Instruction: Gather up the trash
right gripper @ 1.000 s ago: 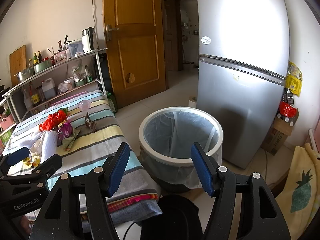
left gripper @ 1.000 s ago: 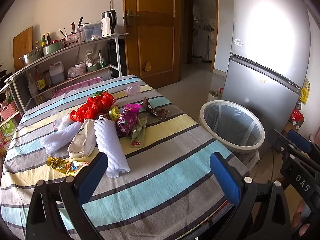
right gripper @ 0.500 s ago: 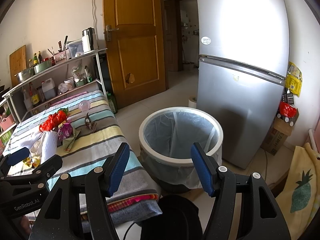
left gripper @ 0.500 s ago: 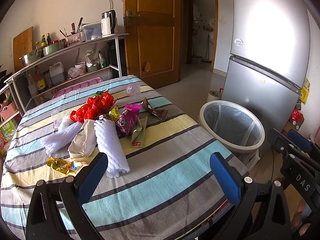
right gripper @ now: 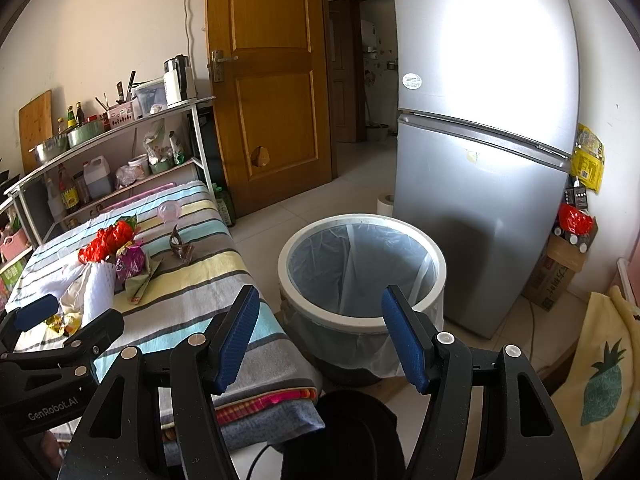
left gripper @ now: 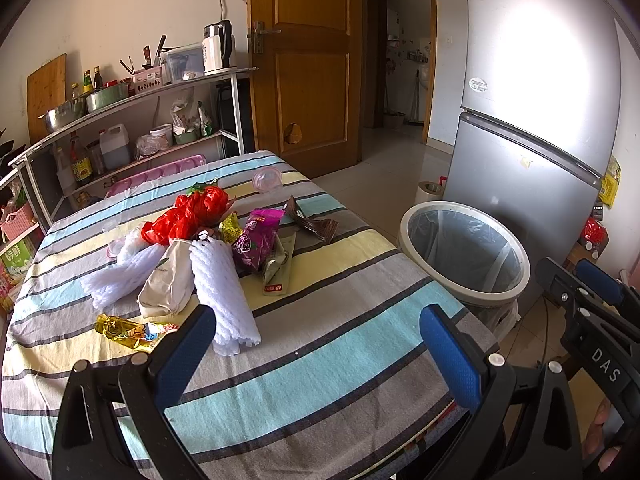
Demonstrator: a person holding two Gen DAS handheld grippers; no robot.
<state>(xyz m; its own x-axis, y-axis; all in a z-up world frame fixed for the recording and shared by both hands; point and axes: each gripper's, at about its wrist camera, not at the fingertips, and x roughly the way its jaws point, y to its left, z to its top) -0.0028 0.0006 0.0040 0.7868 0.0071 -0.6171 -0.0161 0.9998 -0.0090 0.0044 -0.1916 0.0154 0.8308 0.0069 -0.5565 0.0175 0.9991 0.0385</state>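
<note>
Trash lies in a heap on the striped tablecloth (left gripper: 320, 360): a red plastic bag (left gripper: 188, 216), a purple snack packet (left gripper: 256, 238), white foam netting (left gripper: 222, 292), a beige paper bag (left gripper: 170, 280), a gold wrapper (left gripper: 124, 330), a brown wrapper (left gripper: 316, 224) and a clear lid (left gripper: 267, 179). A round white bin (right gripper: 362, 276) with a clear liner stands on the floor right of the table. My left gripper (left gripper: 320, 356) is open over the table's near edge, holding nothing. My right gripper (right gripper: 320, 332) is open and empty, in front of the bin.
A silver fridge (right gripper: 484, 152) stands behind the bin, and a wooden door (right gripper: 272, 92) is shut at the back. A metal shelf rack (left gripper: 132, 128) with bottles and a kettle runs along the wall behind the table. A yellow pineapple cloth (right gripper: 600, 380) hangs at the right.
</note>
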